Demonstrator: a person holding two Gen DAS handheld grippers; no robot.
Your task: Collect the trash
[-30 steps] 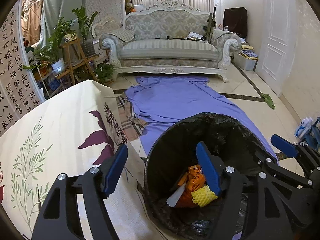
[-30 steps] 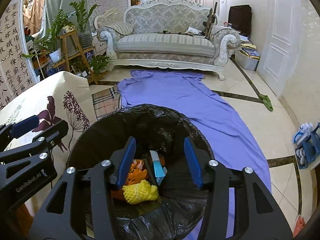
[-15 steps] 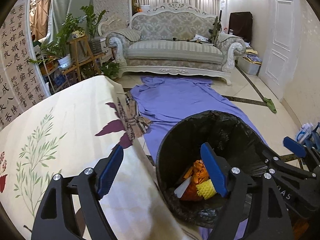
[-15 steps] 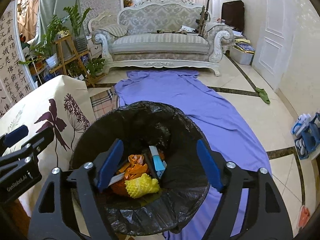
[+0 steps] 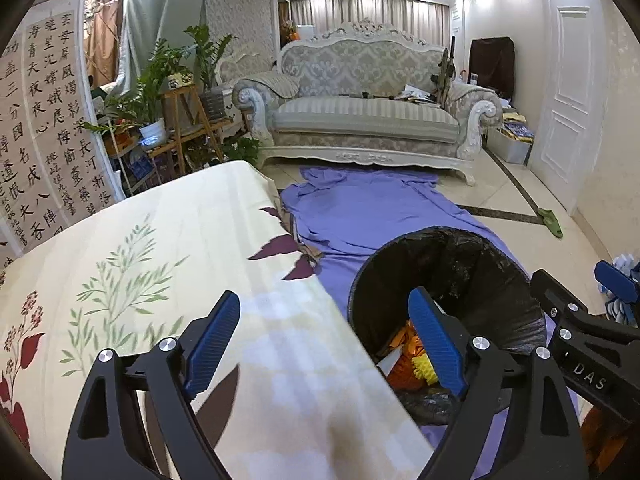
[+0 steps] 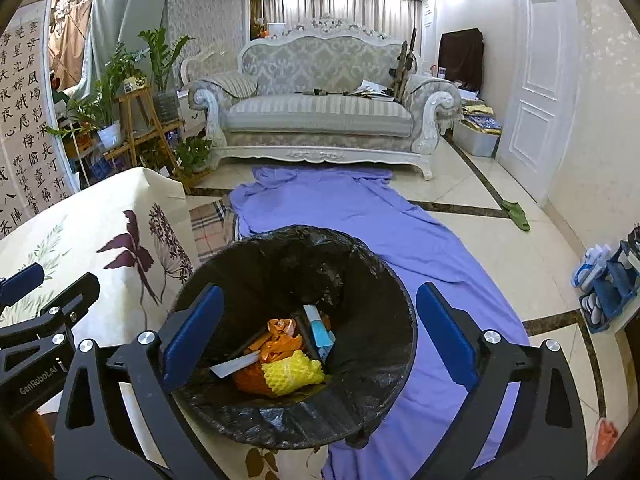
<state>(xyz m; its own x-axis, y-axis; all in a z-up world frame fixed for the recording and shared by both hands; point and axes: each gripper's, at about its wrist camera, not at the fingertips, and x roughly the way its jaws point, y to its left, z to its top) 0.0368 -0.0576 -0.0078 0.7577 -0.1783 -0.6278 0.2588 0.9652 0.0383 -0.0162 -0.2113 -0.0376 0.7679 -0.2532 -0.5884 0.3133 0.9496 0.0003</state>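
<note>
Both tools hang spread and empty above a black-lined bin (image 6: 296, 344), jaws having just been opening. The right tool (image 6: 320, 336) frames the trash inside: yellow foam net (image 6: 294, 376), orange wrapper (image 6: 280, 340), blue carton (image 6: 320, 330). The left tool (image 5: 324, 344) straddles the table (image 5: 160, 264) edge beside the bin.

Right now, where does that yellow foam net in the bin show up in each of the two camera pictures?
Left wrist view: the yellow foam net peeks out low and right of centre, mostly hidden behind a blue finger.
Right wrist view: the net lies in plain sight, low centre, atop the trash.
Shared landmark: the black-lined bin on the purple sheet.
</note>
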